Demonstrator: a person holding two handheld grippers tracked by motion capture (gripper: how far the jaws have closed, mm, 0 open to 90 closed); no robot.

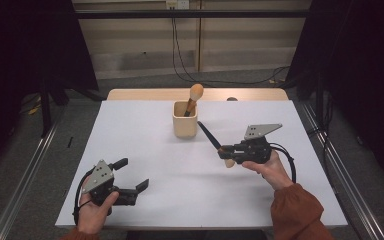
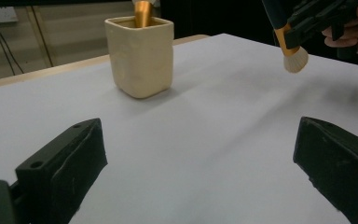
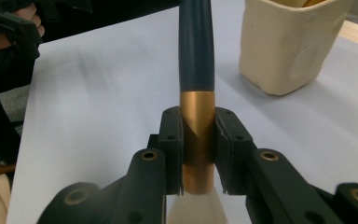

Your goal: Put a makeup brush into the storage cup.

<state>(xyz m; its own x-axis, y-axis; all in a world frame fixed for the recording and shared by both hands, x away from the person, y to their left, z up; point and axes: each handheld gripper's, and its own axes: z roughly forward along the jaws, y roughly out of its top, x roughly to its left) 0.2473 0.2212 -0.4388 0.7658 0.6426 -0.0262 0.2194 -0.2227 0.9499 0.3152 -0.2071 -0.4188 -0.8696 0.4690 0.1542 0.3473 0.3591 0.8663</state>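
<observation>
Over the white table (image 1: 145, 200), right of centre: the right tool (image 1: 226, 150) is closed on the black-handled makeup brush with a gold metal ferrule and pale bristles (image 1: 215, 145); the clamp sits on the ferrule, as seen in the right gripper view (image 3: 197, 135).
Brush pose: held clear of the table, handle aimed up & away toward the cup, bristles hanging low at the near end (image 2: 294, 59).
Cup: the cream square ceramic cup (image 1: 185, 119) stands at the table's far middle, near the brush tip but apart from it.
Already in cup: one second brush with a rounded tan bristle head and gold ferrule (image 1: 194, 97), leaning handle-down, head sticking above the rim.
Left tool: the left tool (image 1: 133, 176) is held wide open w/ nothing between the jaws, low over the near-left of the table, well apart from cup & brush.
Done (judged): 1 brush is stowed; the 2nd is picked up and secured.
Left (judged): the held brush must be carried over the cup mouth, tipped handle-first, lowered in, then released.
Progress est.: approx. past halfway, w/ insertion not yet started.
</observation>
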